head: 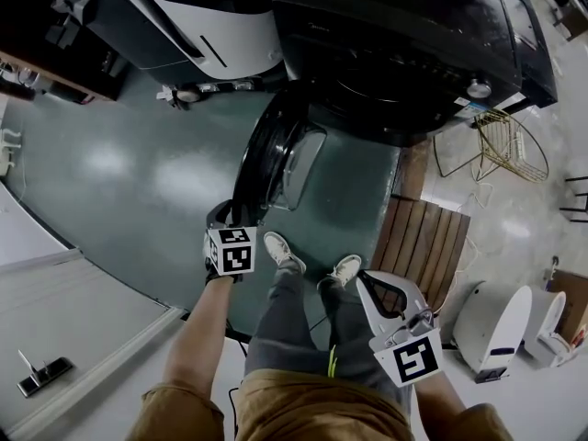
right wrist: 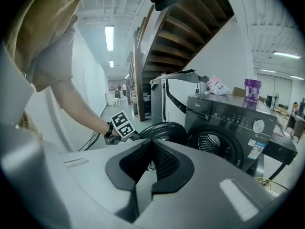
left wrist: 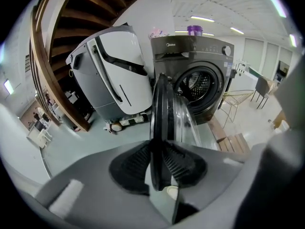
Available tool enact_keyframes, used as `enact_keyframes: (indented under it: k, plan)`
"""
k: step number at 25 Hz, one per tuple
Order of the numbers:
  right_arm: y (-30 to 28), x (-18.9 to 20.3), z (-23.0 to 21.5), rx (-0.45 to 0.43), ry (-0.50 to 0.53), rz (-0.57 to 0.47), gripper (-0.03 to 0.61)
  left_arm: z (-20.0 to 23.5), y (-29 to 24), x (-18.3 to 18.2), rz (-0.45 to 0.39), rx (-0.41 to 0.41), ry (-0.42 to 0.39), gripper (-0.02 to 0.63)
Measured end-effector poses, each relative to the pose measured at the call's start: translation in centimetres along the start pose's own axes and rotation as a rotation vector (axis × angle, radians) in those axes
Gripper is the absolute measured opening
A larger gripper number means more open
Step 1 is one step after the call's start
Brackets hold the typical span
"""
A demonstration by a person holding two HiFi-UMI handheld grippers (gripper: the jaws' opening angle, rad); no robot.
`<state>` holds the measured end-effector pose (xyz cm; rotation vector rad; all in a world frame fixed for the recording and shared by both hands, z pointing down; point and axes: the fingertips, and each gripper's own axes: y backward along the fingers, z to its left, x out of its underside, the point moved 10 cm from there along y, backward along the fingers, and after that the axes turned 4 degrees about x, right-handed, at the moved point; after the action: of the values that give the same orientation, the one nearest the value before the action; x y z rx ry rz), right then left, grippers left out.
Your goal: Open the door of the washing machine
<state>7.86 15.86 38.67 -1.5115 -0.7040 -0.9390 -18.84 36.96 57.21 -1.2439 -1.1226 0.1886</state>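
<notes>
Two hand-held grippers and one washer door, seen from just behind the person.

Left gripper [head: 237, 219]: the jaws are nearly together and clamped on the rim of the door [head: 276, 154]. In the left gripper view the door runs edge-on between the ribbed pads [left wrist: 183, 163] and rises straight away from them. The grip is on the door's free edge, the side away from the washing machine [head: 413, 44].

Door: it stands swung well out from the machine's front. The drum opening [left wrist: 198, 87] is uncovered, beyond the left gripper's jaws and a little to their right.

Right gripper [head: 372, 288]: the jaws are drawn together with their tips meeting, and nothing is held. It hangs free in the air, well apart from the door, to the right of the left gripper and nearer the person. In its own view the door and the machine lie ahead of its jaws, with the left gripper's marker cube to their left.

Surroundings:
- A white appliance [left wrist: 114, 75] stands beyond the left gripper, to the left of the machine.
- A purple cup [left wrist: 194, 30] sits on top of the machine.
- A wooden slatted platform [head: 423, 246] lies on the floor just beyond the right gripper.
- A gold wire basket [head: 505, 145] stands farther beyond that platform.
- The person's two light shoes [head: 283, 251] rest on the green floor [head: 138, 173] between the grippers.
</notes>
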Motion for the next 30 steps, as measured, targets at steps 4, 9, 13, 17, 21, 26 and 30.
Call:
enact_keyframes:
  k: [4, 9, 13, 17, 21, 26, 30]
  plan:
    - [-1.4, -0.3, 0.0, -0.016, 0.012, 0.012, 0.006, 1.8, -0.4, -0.2, 0.010, -0.022, -0.014, 0.146]
    - [-3.6, -1.0, 0.1, -0.030, 0.009, 0.021, 0.006, 3.6, -1.0, -0.4, 0.015, -0.023, -0.023, 0.146]
    - [-5.2, -1.8, 0.3, -0.038, 0.000, 0.023, 0.006, 4.8, -1.3, -0.7, 0.021, -0.030, -0.048, 0.146]
    - [-6.6, -2.4, 0.5, -0.039, -0.014, 0.028, 0.006, 6.3, -1.8, -0.9, 0.020, -0.039, -0.062, 0.146]
    - [-7.9, -2.8, 0.7, -0.042, -0.019, 0.040, 0.006, 8.1, -2.4, -1.3, 0.025, -0.043, -0.074, 0.146]
    - [-9.8, -3.8, 0.7, -0.037, -0.018, 0.039, 0.006, 11.1, -3.3, -2.1, 0.016, -0.043, -0.066, 0.146]
    - [-11.1, -4.4, 0.7, -0.027, -0.016, 0.051, 0.006, 13.7, -4.4, -3.2, 0.008, -0.068, -0.058, 0.146]
